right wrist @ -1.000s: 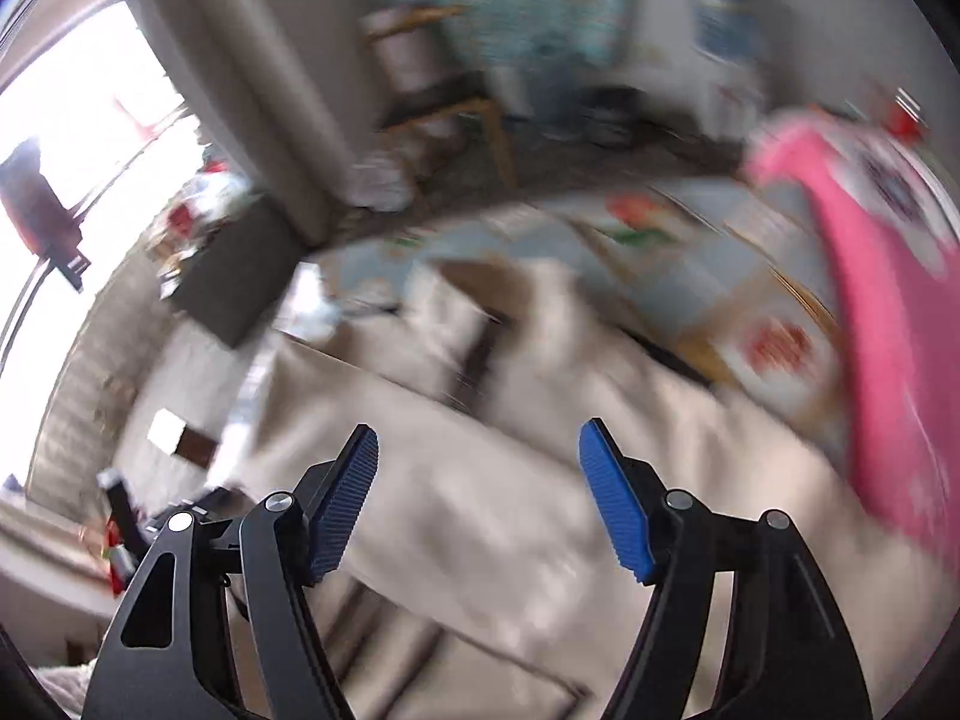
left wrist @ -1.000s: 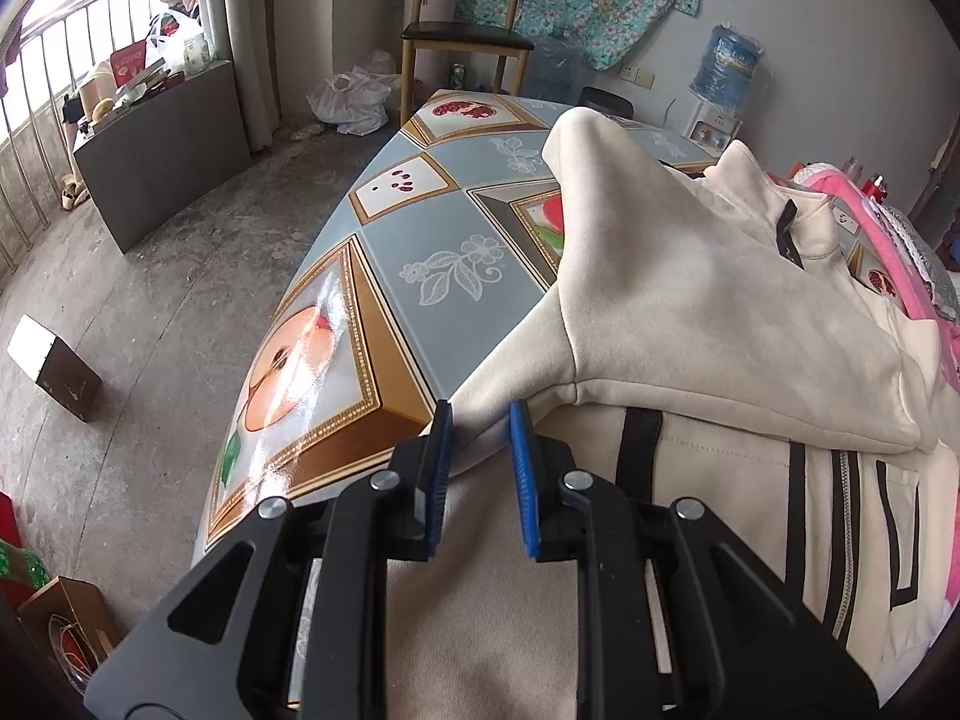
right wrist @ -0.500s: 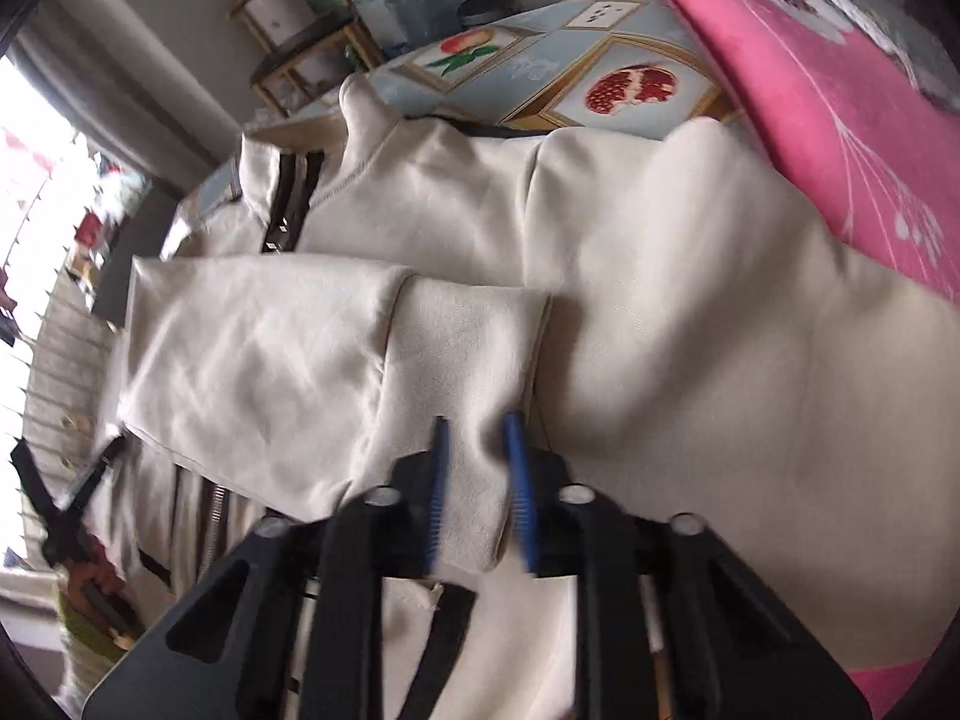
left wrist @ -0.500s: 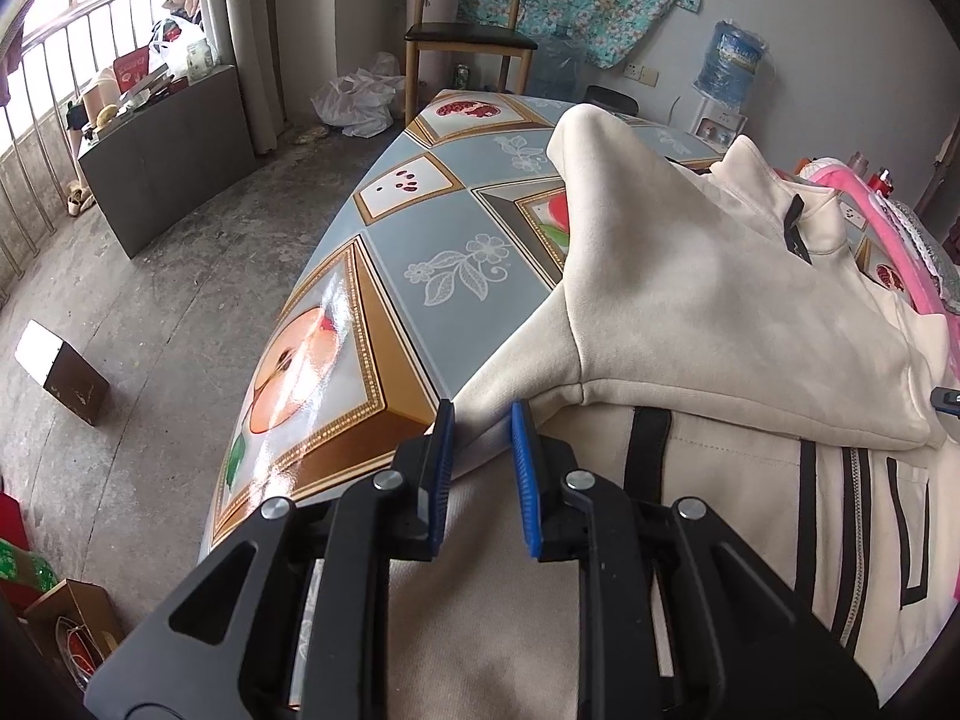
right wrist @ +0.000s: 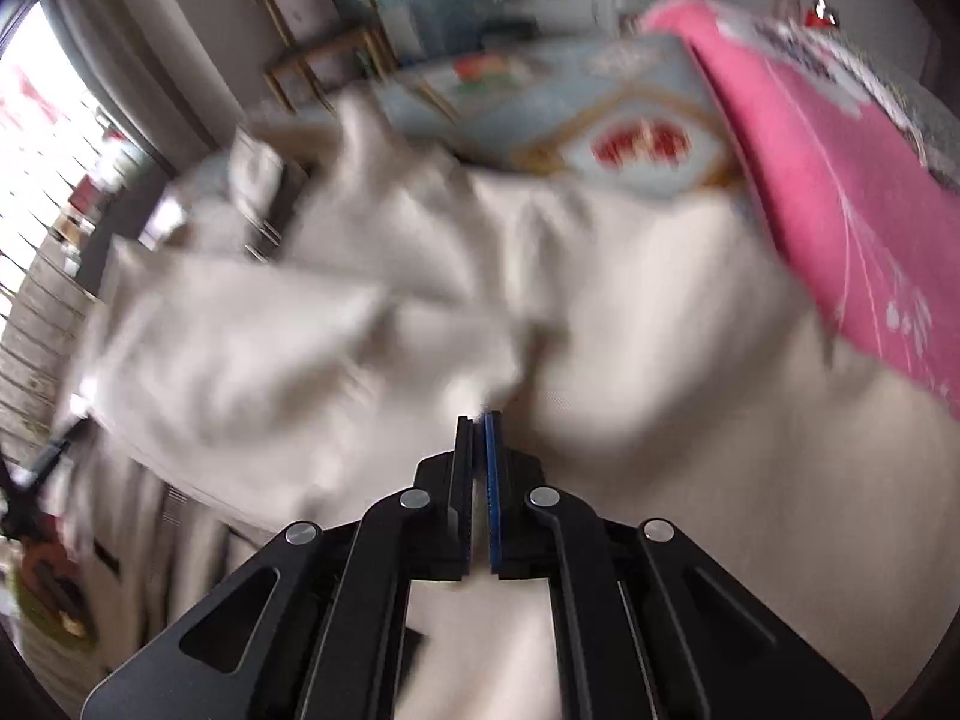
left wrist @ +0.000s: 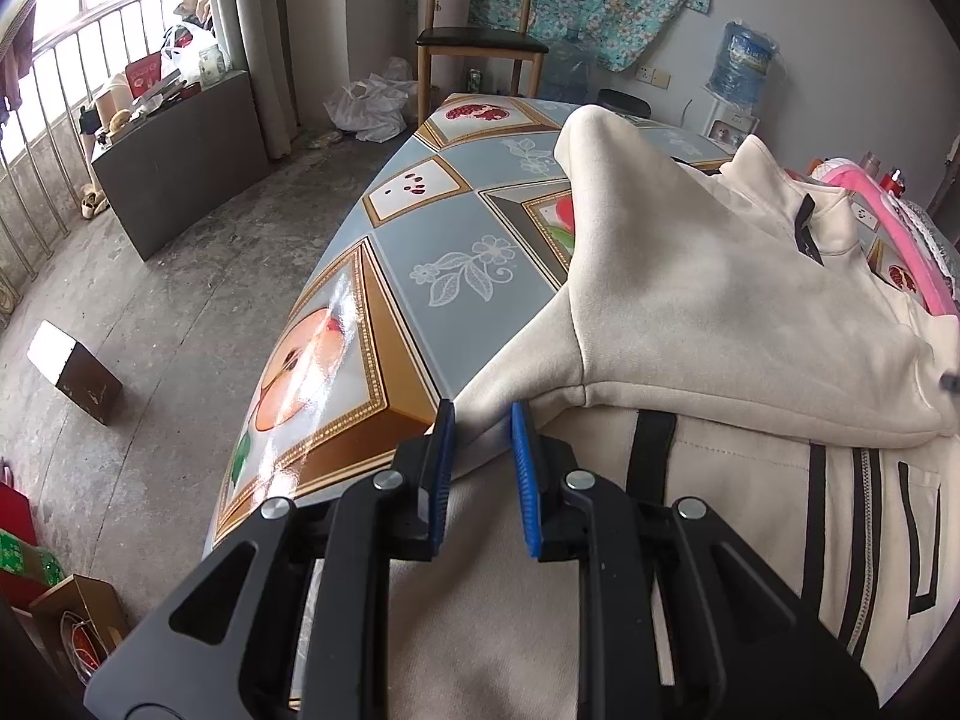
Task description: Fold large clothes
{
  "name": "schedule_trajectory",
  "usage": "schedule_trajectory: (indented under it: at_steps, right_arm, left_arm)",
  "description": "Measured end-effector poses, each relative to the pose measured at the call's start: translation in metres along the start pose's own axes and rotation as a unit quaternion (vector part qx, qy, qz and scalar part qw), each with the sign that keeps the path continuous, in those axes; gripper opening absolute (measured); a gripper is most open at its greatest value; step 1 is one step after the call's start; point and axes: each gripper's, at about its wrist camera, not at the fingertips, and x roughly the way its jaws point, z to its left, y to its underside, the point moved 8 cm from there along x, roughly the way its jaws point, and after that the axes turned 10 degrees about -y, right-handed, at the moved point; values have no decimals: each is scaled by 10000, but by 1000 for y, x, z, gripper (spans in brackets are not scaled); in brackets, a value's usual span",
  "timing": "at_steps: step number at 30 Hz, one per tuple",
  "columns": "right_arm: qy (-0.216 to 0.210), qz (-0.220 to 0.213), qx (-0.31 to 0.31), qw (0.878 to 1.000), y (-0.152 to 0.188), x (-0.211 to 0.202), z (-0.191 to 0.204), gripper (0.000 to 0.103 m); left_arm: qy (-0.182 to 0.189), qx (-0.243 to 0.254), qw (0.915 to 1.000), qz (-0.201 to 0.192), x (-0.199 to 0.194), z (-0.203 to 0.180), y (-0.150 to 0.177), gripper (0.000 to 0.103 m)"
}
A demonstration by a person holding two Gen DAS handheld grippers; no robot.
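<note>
Hard to see: the right wrist view is smeared with blur, so edges of cloth there are soft. The near part of the jacket is hidden under both claws, and its right side is cut off in the left wrist view.
Jacket: one cream zip jacket (left wrist: 708, 300) with black stripes lies on the table (left wrist: 420, 252), filling the view from 12 o'clock round to 5 o'clock.
Jacket direction: its long axis runs from the hem at 6 o'clock up to the collar at 1 o'clock; the collar points away from the camera.
Sleeve: one sleeve (left wrist: 750, 354) is folded across the chest, running from 9 o'clock to 3 o'clock.
Left gripper (left wrist: 483, 414): its blue fingers (left wrist: 443, 450) stand close with cream cloth between them at the jacket's left edge; I cannot tell if they pinch it.
Right gripper (right wrist: 478, 420): closed tight; a bit of cream cloth seems caught at its tips, but blur hides it.
Pink blanket (right wrist: 840, 192): one, at 2 o'clock in the right wrist view.
Chairs: one wooden chair (left wrist: 480, 36) at 12 o'clock.
Water jugs: one on a dispenser (left wrist: 741, 60), at 1 o'clock.
</note>
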Motion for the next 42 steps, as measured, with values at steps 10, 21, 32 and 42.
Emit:
schedule_trajectory:
  at_steps: [10,21,32,42]
  right_arm:
    - [-283,-771,-971,9919,-20,-40,76,48]
    - [-234,-499,-1047,9930,10,-10,75,48]
    - [116,-1788,1651,9699,121,-187,-114,67]
    - [189,-2738,4510,8493,225,-245,-300,67]
  left_arm:
    - [397,-288,9987,100,-39,32,3,36]
    - [715,-70,9972,-213,-119,17,-26,72]
    - [1153,927,9889,142,-47,-142,-37,81]
    - [802,845,9916,556,5,-147,-13,81]
